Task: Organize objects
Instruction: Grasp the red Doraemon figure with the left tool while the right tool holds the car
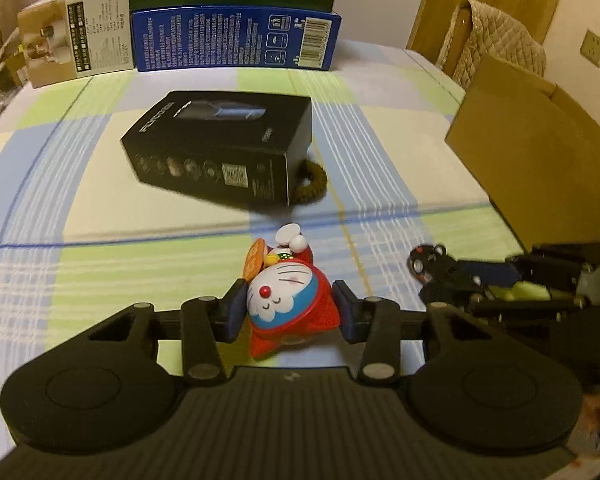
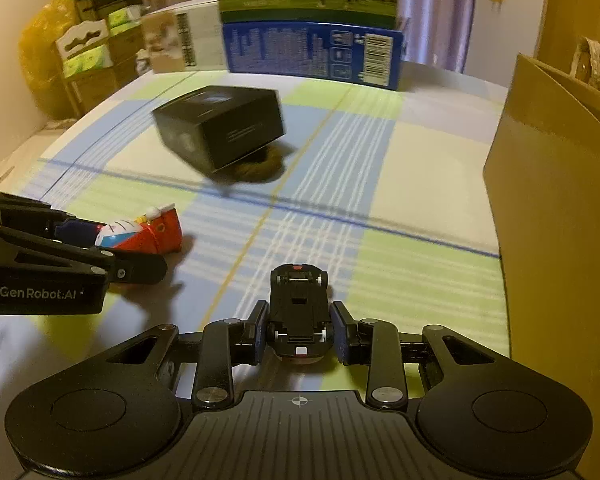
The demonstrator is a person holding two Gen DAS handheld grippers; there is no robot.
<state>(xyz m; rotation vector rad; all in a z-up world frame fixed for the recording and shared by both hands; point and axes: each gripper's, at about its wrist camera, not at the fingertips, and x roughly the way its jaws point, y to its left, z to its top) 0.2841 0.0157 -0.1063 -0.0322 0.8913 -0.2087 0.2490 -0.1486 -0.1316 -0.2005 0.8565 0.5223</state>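
Note:
My left gripper (image 1: 290,310) is shut on a red and blue Doraemon figure (image 1: 286,304), which lies on its back between the blue pads on the checked cloth. The figure also shows in the right wrist view (image 2: 140,234). My right gripper (image 2: 299,330) is shut on a black toy car (image 2: 299,312), held upside down with its wheels up. The car and right gripper show in the left wrist view (image 1: 440,272) at the right.
A black box (image 1: 224,148) lies mid-table on a brown hair tie (image 1: 310,184). A blue box (image 1: 236,38), a green carton and a white and tan box (image 1: 76,40) stand at the back. An open cardboard box (image 1: 540,148) stands at the right.

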